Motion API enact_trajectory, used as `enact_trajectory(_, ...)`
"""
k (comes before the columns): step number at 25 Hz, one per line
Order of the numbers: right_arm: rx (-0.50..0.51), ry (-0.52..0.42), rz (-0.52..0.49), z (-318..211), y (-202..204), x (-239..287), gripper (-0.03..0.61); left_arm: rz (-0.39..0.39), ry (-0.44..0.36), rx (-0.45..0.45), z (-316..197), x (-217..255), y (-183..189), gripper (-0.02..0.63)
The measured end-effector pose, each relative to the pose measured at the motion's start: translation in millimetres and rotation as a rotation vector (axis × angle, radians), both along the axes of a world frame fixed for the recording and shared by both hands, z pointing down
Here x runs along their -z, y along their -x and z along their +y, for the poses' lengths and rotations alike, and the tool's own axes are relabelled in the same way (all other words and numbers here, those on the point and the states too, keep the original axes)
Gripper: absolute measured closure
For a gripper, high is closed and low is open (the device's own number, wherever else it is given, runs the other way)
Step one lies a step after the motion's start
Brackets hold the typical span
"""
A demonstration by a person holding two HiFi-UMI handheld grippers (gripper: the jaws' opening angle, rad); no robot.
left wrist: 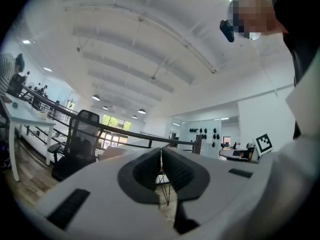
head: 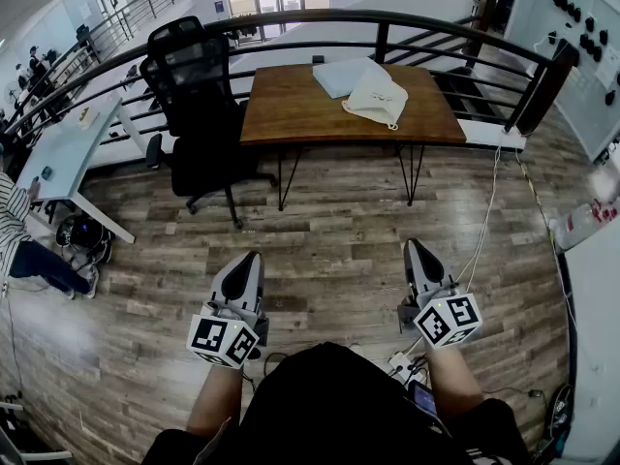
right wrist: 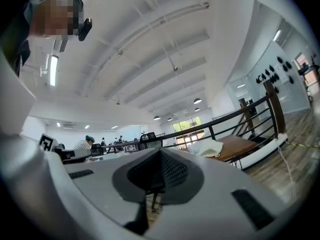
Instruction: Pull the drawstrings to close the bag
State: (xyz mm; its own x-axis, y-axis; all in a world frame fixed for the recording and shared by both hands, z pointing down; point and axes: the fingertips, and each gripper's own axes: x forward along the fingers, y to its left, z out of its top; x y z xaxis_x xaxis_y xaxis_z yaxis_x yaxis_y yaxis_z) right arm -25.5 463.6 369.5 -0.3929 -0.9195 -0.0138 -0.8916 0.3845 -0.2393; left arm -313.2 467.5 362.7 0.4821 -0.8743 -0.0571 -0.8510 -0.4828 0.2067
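Note:
A cream drawstring bag (head: 378, 96) lies on the far right part of a brown wooden table (head: 291, 109), partly on a pale folded cloth (head: 339, 74). The bag (right wrist: 210, 147) also shows small in the right gripper view. Both grippers are held low over the floor, far short of the table. My left gripper (head: 254, 258) is shut with nothing in it, its ribbed pads (left wrist: 150, 170) meeting. My right gripper (head: 414, 246) is shut and empty as well, jaws closed together in its own view.
A black office chair (head: 194, 105) stands left of the table. A dark curved railing (head: 387, 27) runs behind the table. A white desk (head: 58, 153) and a seated person (head: 19, 231) are at the left. Cables (head: 484, 221) trail on the wooden floor at right.

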Motion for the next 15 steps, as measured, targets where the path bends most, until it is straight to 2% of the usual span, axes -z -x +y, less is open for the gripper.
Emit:
enact_trajectory(6,0.001,-0.005,-0.013,3,-11,-1,0.588,-0.014,0.003,-0.006,1,1,-8,0.594)
enact_trajectory(11,-0.019,0.0,-0.046,7,-31,-3,0.588,-0.018,0.021,-0.01,3,-1,-25,0.594)
enact_trajectory(15,0.004,0.002,-0.075,11,-39,-4,0.586,-0.018,0.014,-0.021,6,1,-41,0.594)
